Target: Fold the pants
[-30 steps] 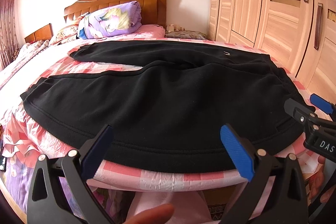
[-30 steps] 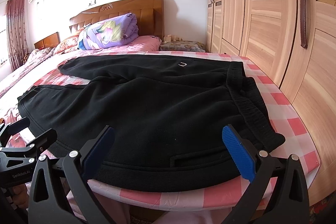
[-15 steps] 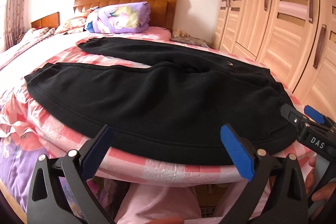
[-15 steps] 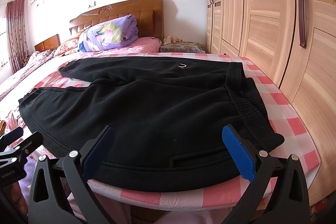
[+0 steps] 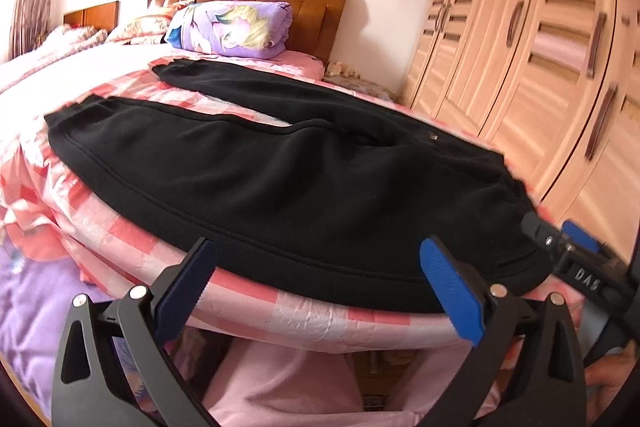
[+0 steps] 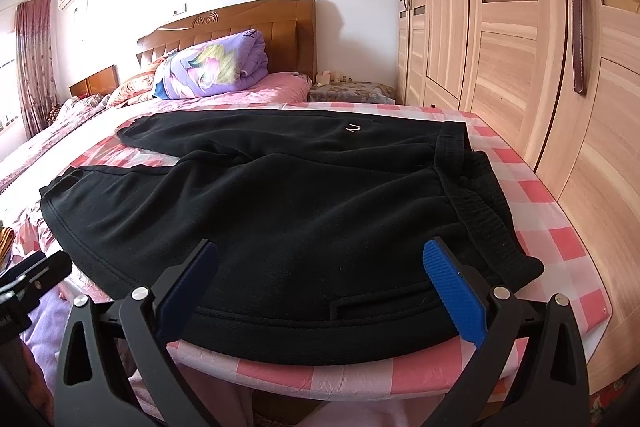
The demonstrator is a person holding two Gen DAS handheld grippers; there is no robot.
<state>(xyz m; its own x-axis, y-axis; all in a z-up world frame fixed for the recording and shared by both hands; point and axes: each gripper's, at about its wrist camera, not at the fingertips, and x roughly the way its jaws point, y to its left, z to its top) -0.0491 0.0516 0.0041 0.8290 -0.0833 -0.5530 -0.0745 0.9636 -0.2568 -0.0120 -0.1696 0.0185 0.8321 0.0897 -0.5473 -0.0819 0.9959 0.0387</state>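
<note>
Black pants (image 6: 280,211) spread flat on pink checked bed (image 6: 560,239), legs splayed, both grippers' fingers (image 5: 452,287) spread, empty.

A home bedroom: a bed (image 6: 560,239) with carved wooden headboard (image 6: 256,23) (folded quilt (image 6: 216,69) against it) beside a tall wardrobe (image 6: 520,47).

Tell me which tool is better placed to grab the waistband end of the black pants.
Right. The right tool hangs open at the near edge of the black fleece pants, beside the ribbed waistband. The left tool faces the leg side.
</note>
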